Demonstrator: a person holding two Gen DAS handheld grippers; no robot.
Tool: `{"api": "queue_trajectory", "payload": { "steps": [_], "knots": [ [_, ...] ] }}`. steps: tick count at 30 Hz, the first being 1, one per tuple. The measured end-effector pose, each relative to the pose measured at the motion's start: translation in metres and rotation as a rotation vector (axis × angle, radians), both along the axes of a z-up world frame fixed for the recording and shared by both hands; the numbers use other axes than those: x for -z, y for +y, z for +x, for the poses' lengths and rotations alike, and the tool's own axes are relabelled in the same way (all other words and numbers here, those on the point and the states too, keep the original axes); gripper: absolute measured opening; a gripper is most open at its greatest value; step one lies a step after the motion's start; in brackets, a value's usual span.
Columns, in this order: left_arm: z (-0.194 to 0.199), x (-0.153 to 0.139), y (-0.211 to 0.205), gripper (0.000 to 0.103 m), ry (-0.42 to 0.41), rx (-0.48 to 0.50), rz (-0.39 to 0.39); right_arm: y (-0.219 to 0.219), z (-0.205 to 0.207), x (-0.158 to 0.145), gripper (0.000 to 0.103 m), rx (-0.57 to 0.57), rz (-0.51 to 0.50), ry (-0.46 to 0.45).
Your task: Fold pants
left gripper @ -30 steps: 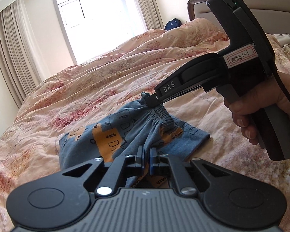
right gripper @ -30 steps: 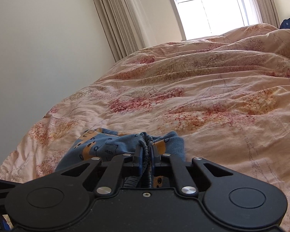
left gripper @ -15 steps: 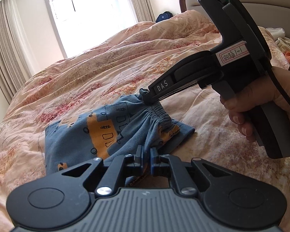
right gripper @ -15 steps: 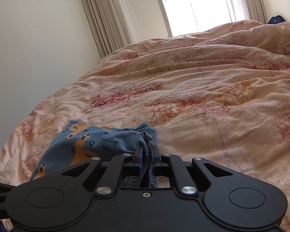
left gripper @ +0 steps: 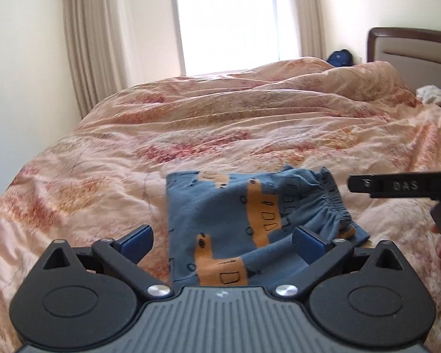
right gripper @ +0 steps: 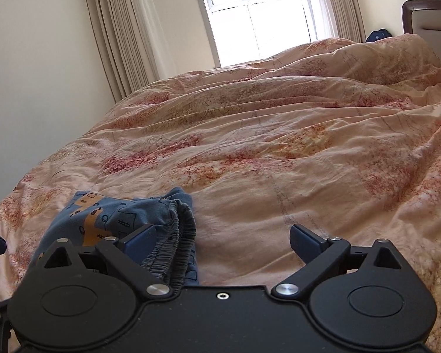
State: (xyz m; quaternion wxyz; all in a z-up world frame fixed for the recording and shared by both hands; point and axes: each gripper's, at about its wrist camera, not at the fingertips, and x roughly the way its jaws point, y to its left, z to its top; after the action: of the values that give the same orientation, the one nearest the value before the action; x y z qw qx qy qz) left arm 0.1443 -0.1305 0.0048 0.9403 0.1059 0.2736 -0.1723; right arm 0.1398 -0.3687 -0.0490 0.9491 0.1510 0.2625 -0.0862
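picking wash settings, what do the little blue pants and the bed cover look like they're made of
Pants: apparently soft knit cotton jersey, matte; they drape limply, and the elastic waistband is gathered. Floral duvet cover: seemingly thin woven cotton or a blend, matte, with fine sharp creases. Fibre content cannot be confirmed by sight.

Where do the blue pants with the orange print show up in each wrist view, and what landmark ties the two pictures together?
Left wrist view: the pants lie lower centre on the quilt, elastic waistband at their right.
Right wrist view: the pants sit lower left, waistband bunched toward the camera.
Shared landmark: the bright window between curtains beyond the bed.
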Motion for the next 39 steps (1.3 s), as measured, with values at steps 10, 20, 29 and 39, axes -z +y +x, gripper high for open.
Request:
{"api": "queue_trajectory", "payload": {
  "steps": [10, 20, 29, 39],
  "knots": [
    [0.047, 0.035, 0.038, 0.103, 0.126, -0.208, 0.032, 0.04, 0.021, 0.006, 0.102, -0.057, -0.139, 0.038],
    [0.03, 0.056, 0.062, 0.103, 0.198, -0.224, -0.079, 0.036, 0.004, 0.038, 0.102, -0.106, -0.083, 0.079],
    [0.033, 0.04, 0.058, 0.103, 0.249, -0.21, -0.023, 0.04, -0.009, 0.032, 0.103, -0.128, -0.095, 0.043],
    [0.086, 0.014, 0.032, 0.103, 0.183, -0.197, -0.036, 0.041, 0.033, 0.0, 0.103, -0.186, -0.14, -0.093]
  ]
}}
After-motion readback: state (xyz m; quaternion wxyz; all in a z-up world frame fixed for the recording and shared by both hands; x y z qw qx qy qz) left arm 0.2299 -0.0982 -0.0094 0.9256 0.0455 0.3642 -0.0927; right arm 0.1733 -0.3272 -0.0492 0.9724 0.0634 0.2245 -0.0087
